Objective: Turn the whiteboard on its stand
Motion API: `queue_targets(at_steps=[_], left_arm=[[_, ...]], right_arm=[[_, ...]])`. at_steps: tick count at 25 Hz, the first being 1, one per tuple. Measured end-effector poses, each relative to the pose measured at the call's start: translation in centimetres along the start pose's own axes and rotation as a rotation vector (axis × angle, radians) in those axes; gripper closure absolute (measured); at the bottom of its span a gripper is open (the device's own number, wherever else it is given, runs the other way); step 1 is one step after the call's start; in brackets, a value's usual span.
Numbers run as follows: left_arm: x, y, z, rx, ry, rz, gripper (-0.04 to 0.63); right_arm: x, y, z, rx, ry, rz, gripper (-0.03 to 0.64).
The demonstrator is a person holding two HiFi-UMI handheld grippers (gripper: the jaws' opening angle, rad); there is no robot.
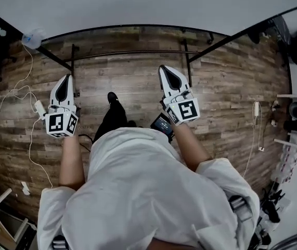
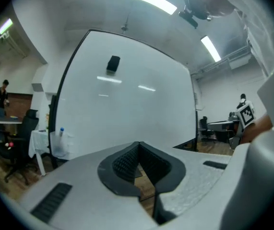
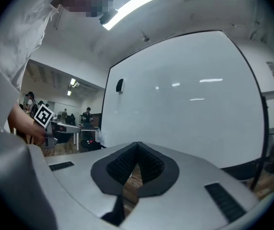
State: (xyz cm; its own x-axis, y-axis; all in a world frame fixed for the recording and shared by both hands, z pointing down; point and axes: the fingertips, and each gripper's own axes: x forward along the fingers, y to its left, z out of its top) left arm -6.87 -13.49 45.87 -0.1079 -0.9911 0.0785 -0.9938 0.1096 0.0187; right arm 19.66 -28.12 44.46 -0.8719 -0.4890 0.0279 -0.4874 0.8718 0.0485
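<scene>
The whiteboard [image 1: 138, 4] stands in front of me, a large white panel in a black frame; its stand's black bars and feet [image 1: 132, 52] rest on the wood floor below it. My left gripper [image 1: 65, 83] and right gripper [image 1: 168, 73] both point level at the board, a short way off it and not touching. Each is shut with nothing between its jaws. In the left gripper view the board [image 2: 127, 109] fills the middle behind the shut gripper [image 2: 139, 146], with a black eraser [image 2: 113, 64] stuck on it. The right gripper view shows the same board [image 3: 189, 109] beyond the shut gripper [image 3: 137, 146].
White cables and an adapter [image 1: 39, 107] trail over the floor at the left; another cable [image 1: 256, 109] lies at the right. A cup with a marker [image 2: 60, 139] hangs by the board's left edge. Desks, chairs and people stand beyond both sides of the board.
</scene>
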Motion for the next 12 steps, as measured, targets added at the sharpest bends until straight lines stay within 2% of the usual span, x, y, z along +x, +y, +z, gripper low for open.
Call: queue_targets(at_steps=[3,9,12], left_arm=[[-2.0,-4.3,1.2,0.033,-0.017,-0.084,0.589],[-5.7,-5.5,3.0,0.042,-0.050,-0.099,0.589],[-7.5,-5.2,2.5,0.049,-0.037,-0.116,0.589]], right_arm=[[-5.5,-0.3,-0.3,0.003,0.015,-0.053,0.620],[-10.7,2.3,0.7,0.014,-0.020,-0.116,0.620],[-12.1,4.4,1.2,0.011,-0.026,-0.146,0.620]])
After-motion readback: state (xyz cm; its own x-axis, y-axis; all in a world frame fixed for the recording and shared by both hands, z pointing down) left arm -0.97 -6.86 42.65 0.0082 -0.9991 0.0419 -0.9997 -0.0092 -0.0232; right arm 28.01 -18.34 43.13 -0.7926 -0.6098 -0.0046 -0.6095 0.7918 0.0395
